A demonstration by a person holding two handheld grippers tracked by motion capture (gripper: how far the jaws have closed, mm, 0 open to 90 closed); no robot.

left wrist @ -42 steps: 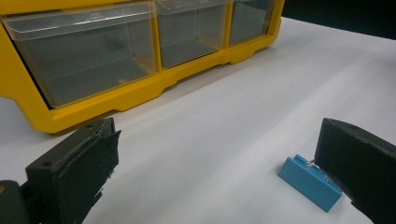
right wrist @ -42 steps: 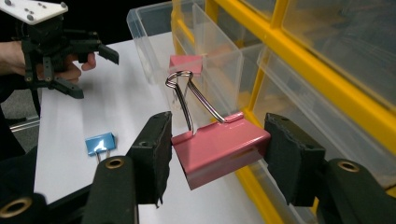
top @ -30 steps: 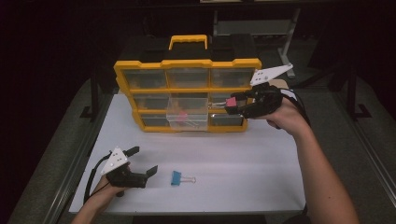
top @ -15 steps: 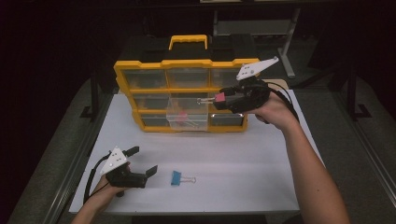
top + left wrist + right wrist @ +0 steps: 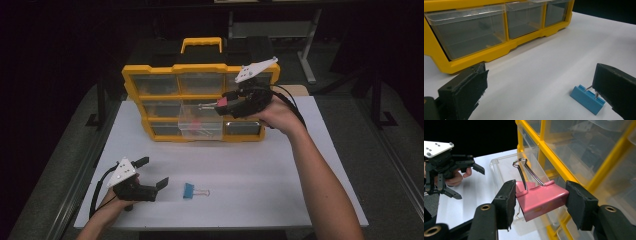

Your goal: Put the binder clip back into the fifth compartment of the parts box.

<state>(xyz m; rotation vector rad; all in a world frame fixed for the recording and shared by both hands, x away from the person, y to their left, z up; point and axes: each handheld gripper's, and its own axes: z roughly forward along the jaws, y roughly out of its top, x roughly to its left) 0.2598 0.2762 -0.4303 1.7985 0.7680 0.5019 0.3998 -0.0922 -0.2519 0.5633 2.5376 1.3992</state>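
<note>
- A person's right gripper (image 5: 209, 106) is carrying a pink binder clip (image 5: 541, 198) toward the yellow organizer (image 5: 150, 75) standing at the far side of the white table (image 5: 280, 170), its jaws about half closed and pressing on the clip's 2 ends, wire handles (image 5: 524, 170) pointing up
- In the high view the pink binder clip (image 5: 220, 104) is hanging over the clear drawer (image 5: 200, 125) that is pulled out of the organizer's middle column; something pink is already lying in that drawer, though what it is cannot be told
- The left gripper (image 5: 150, 176) is resting low on the near-left part of the table, jaws standing wide apart and holding nothing
- A blue binder clip (image 5: 190, 191) is lying flat on the table just beside the left gripper's far jaw, seen close up in the left gripper view (image 5: 587, 99), apart from the pads
- The step in hand appears to be the drop-off: the clip is being brought above the open drawer
- The next move is likely calling for lowering the clip inside the drawer's walls, then spreading the jaws so it falls clear; the blue clip seems to be waiting for pickup
</note>
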